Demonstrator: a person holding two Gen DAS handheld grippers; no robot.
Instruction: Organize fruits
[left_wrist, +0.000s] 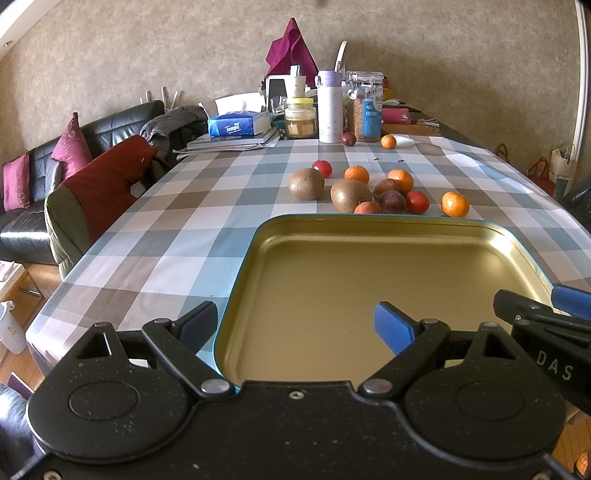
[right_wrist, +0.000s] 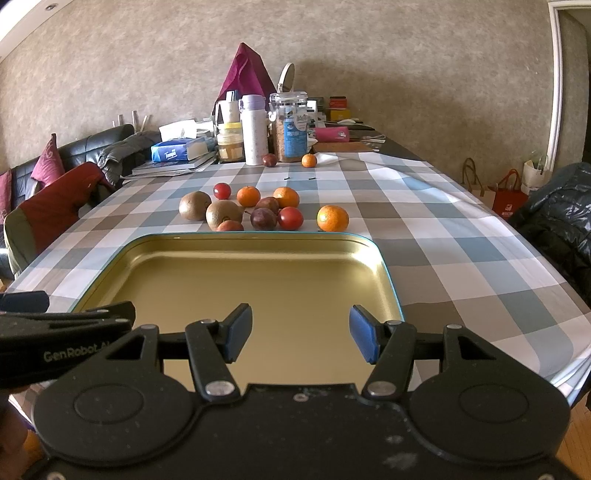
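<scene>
Centrally, a shallow gold metal tray (left_wrist: 369, 273) with rounded corners is seen on checked cloth (left_wrist: 184, 221); round fruits (left_wrist: 369, 188) are clustered beyond its far rim. Left gripper (left_wrist: 299, 326) and right gripper (right_wrist: 301, 332) are held wide apart, empty.

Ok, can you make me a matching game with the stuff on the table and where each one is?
Things:
1. gold tray
2. lone orange
3. blue tissue pack
4. white bottle

Places:
A. on top of books at the far left
B. nearest the grippers, empty
C. apart, right of the fruit cluster
D. standing beside the yellow-lidded jar

Pairs: 1-B, 2-C, 3-A, 4-D
</scene>
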